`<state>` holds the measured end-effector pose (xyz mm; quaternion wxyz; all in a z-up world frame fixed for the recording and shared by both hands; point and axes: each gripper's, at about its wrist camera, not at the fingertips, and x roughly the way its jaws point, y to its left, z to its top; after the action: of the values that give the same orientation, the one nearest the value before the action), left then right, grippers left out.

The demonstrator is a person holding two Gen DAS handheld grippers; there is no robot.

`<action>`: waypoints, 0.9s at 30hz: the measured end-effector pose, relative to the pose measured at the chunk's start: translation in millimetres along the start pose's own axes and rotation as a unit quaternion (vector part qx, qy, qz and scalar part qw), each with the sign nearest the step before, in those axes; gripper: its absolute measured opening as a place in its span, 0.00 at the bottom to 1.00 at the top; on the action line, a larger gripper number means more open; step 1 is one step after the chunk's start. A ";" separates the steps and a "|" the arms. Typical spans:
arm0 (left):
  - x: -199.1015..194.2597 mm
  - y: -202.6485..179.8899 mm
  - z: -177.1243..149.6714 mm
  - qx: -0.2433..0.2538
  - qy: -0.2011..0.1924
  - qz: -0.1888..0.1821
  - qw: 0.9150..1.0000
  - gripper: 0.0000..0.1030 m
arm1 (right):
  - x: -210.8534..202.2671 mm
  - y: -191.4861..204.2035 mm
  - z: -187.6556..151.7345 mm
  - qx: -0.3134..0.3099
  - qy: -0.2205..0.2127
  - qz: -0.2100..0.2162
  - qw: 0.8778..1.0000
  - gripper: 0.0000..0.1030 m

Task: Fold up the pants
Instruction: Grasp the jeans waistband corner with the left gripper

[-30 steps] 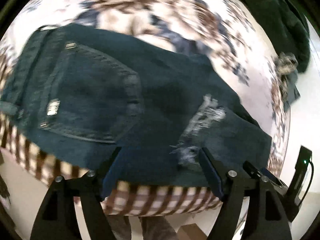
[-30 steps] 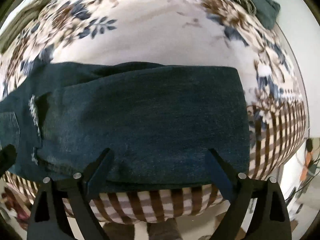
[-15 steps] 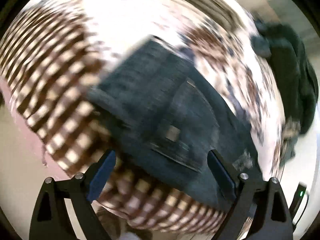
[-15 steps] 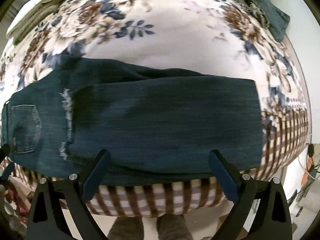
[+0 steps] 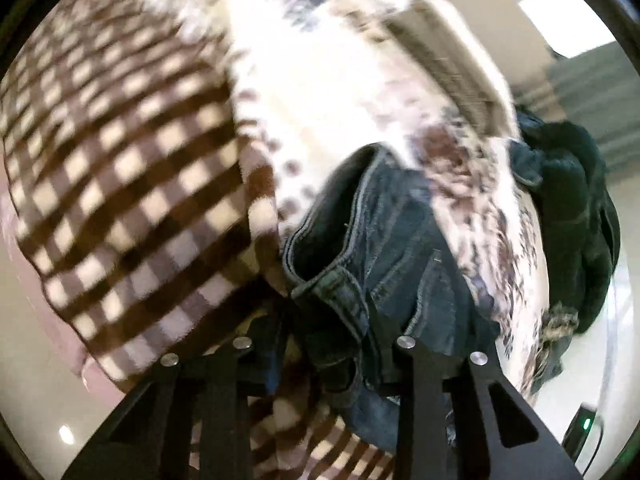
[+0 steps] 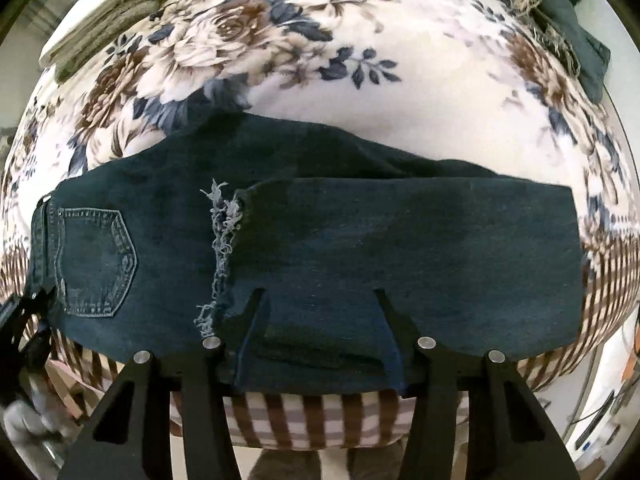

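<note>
Between the left fingers: the waistband end of the pants (image 5: 376, 264) was gathered, bunched against the left gripper (image 5: 324, 328).
Change, left view: half a second before, the left fingers were spread wide with the denim lying ahead of them; by this moment they had been brought close together at the waistband.
Change, right view: the right fingers, wide apart before, had been narrowed over the near edge of the pants (image 6: 320, 248).
Left fingers: clenched on the waistband, as far as the blur allowed.
Right gripper (image 6: 318, 304): angled down at the near hem edge; whether cloth was pinched could not be told.
Pants' axis: laid crosswise ahead of the right fingers, back pocket (image 6: 96, 260) and waistband beyond the left finger, leg fold beyond the right finger.
Under the pants: a floral blanket (image 6: 320, 40) with a checked border.
</note>
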<state>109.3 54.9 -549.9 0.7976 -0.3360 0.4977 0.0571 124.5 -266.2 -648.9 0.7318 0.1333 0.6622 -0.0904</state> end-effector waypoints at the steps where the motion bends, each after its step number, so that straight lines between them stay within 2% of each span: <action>1: -3.8 -4.6 -1.8 0.013 -0.007 0.003 1.000 0.28 | 1.7 0.0 0.5 0.003 0.001 -0.001 1.000 0.52; 3: -10.8 -11.0 -4.9 0.030 -0.016 -0.001 0.999 0.28 | 4.5 0.5 0.9 0.005 0.005 0.001 1.000 0.52; 6: -16.6 -17.5 -7.1 0.053 -0.021 0.013 0.998 0.28 | 7.3 1.6 0.2 0.005 0.010 0.000 1.000 0.52; 11: -29.5 -26.8 -15.3 0.060 -0.022 0.014 0.998 0.27 | 12.9 0.0 -1.5 0.009 0.023 0.001 1.000 0.53; 12: -29.0 -27.9 -17.3 0.059 -0.019 0.005 0.998 0.27 | 14.5 -0.7 -1.7 0.010 0.025 0.000 1.000 0.53; 15: -15.7 -27.5 -19.3 0.064 -0.008 0.012 0.998 0.29 | 18.7 -3.3 -2.3 0.016 0.032 0.000 0.999 0.53; 18: 21.6 -8.1 -11.9 0.029 0.039 0.014 0.999 0.30 | 22.7 -5.7 -1.3 0.021 0.042 0.003 0.999 0.53; 20: 40.5 11.4 -7.4 -0.021 0.061 -0.008 0.998 0.30 | 23.7 -7.7 -0.8 0.025 0.045 0.005 0.999 0.53; 22: 46.4 23.1 -4.2 -0.057 0.066 -0.035 0.996 0.32 | 23.6 -9.8 -0.3 0.028 0.044 0.008 0.999 0.53; 26: 35.4 28.7 -4.3 -0.086 0.071 -0.057 0.992 0.33 | 24.1 -19.4 0.3 0.034 0.047 0.010 0.998 0.53; 27: 32.7 29.8 -6.5 -0.093 0.073 -0.062 0.991 0.36 | 25.5 -22.1 0.0 0.037 0.049 0.011 0.998 0.53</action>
<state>108.0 66.0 -593.2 0.7264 -0.4420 0.5255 0.0283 120.4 -286.1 -675.9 0.6938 0.1720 0.6920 -0.1002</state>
